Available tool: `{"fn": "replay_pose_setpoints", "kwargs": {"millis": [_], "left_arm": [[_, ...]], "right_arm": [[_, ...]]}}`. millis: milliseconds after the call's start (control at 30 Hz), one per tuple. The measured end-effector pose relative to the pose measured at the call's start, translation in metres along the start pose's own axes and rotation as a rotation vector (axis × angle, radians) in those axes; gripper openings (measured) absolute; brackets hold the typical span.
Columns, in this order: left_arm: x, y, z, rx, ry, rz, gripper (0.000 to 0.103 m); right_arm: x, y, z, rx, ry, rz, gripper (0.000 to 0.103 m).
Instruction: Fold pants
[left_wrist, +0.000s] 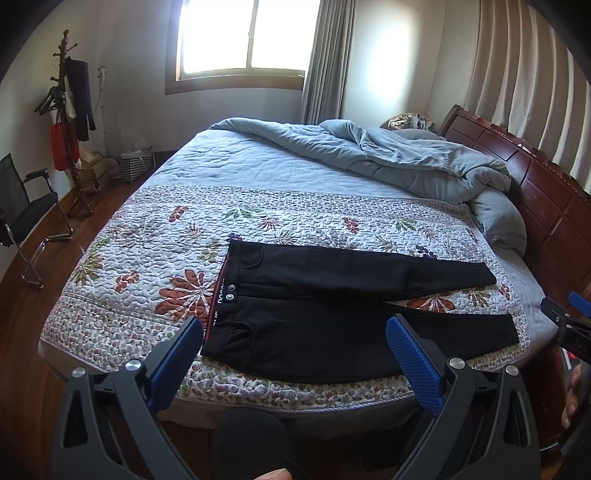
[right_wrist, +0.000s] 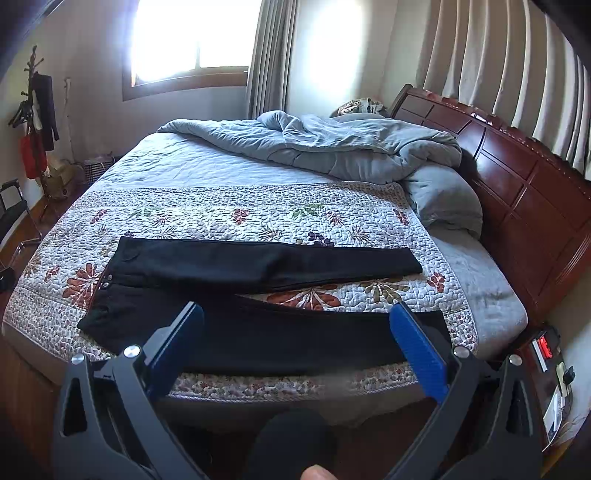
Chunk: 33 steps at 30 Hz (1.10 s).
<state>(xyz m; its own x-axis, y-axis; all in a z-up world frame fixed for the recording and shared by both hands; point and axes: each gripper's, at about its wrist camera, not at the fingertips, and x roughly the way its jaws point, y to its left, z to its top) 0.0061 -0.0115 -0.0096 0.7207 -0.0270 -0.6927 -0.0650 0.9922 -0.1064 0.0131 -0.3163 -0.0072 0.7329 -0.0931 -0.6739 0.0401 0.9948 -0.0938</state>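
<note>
Black pants (left_wrist: 332, 295) lie flat on the floral quilt (left_wrist: 147, 251) near the bed's front edge, waistband to the left, both legs spread apart and pointing right. They also show in the right wrist view (right_wrist: 258, 295). My left gripper (left_wrist: 295, 328) is open and empty, held above the front edge over the waist and near leg. My right gripper (right_wrist: 295, 317) is open and empty, above the near leg. The right gripper's tip shows at the left wrist view's right edge (left_wrist: 565, 314).
A rumpled grey duvet (left_wrist: 388, 158) lies at the back of the bed by the dark wooden headboard (left_wrist: 546, 192). A nightstand (right_wrist: 550, 369) stands at right. A black chair (left_wrist: 29, 210) and a coat rack (left_wrist: 70, 118) stand on the floor at left.
</note>
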Motion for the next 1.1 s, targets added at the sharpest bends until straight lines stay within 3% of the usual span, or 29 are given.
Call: {"fn": "replay_pose_setpoints", "kwargs": {"millis": [1100], "left_arm": [[0.004,-0.002,0.006,0.012,0.006,0.003,0.099]], "right_arm": [[0.012,0.003,0.000,-0.001,0.029,0.003,0.100]]}}
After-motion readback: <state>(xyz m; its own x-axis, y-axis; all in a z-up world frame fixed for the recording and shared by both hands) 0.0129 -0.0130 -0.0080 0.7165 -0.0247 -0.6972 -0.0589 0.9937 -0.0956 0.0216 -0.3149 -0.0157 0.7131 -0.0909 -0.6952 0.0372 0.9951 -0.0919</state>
